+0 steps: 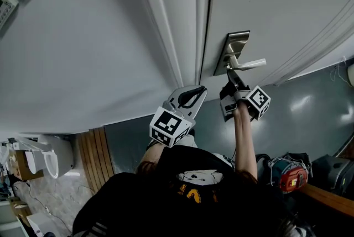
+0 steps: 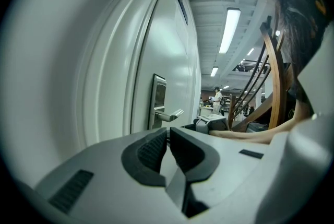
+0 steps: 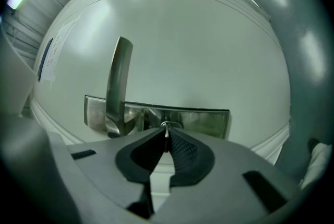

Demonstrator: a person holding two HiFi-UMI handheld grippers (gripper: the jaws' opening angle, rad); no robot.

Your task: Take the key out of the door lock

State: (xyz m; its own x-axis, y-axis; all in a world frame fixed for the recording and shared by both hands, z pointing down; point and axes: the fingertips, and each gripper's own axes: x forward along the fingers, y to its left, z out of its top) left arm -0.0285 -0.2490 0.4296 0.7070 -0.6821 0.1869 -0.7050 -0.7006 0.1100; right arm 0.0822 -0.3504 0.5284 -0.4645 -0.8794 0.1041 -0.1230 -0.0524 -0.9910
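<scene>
Where you stood before the white door [image 1: 265, 4], the items were placed as follows.

Right gripper [image 3: 166, 138]: you had it raised to the metal lock plate [image 3: 206, 119] with its tips close against the plate. The jaws were drawn nearly together and pinched the key [image 3: 166, 131], their ribbed pads pressing on both of its sides.

Key: it sat in the keyhole of the lock plate, just beside the base of the lever handle [image 3: 119, 74]. It showed only as a thin pale sliver, edge-on between the pad tips. How deep it sat in the lock could not be made out.

Lever handle: it stood out from the plate above the key. In the head view it pointed to the right, with the right gripper directly beneath it.

Left gripper [image 2: 168, 137]: you held it near the door frame [image 1: 166, 26], to the left of the right gripper and apart from the lock plate. Its jaws were pressed together with nothing between them. Its marker cube [image 1: 170, 126] faced the head camera.

Your right forearm [image 1: 243, 142]: it was stretched up toward the lock.

Background: long ceiling lights [image 2: 229, 30] ran overhead, and a person [image 2: 217, 96] stood well down the room.
</scene>
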